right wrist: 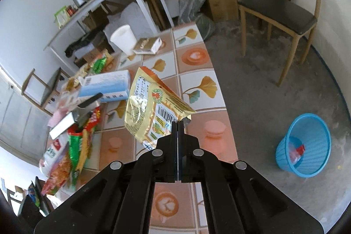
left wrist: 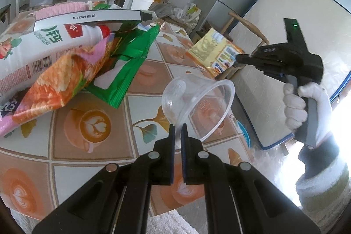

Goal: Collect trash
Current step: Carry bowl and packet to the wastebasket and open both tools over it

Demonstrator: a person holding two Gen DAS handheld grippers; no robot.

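Jaws of both grippers nearly closed, each pinching one piece of trash. Left gripper [left wrist: 178, 132]: clamped on the rim of a clear plastic cup [left wrist: 197, 102], held tilted above the patterned table [left wrist: 92, 146]. Right gripper [right wrist: 177, 127]: pressed flat on the lower corner of a yellow snack wrapper [right wrist: 153, 106], hanging free of the tabletop.

Largest to smallest: table, carrying a pile of unsorted packets at its far side, among them an orange crisp bag [left wrist: 57, 84], a green packet [left wrist: 129, 58] and a white bottle [left wrist: 43, 45]; blue mesh bin [right wrist: 305, 146] on the concrete floor beside the table, well apart from both loads, already holding some scraps; wrapper; cup.

Step in hand, judged: carrying to the bin. Advisable to swing each load clear of the table edge, bring it directly over the bin mouth, then release; thin rim grip on the cup liable to slip if jerked; light wrapper liable to drift, so best released low over the opening.
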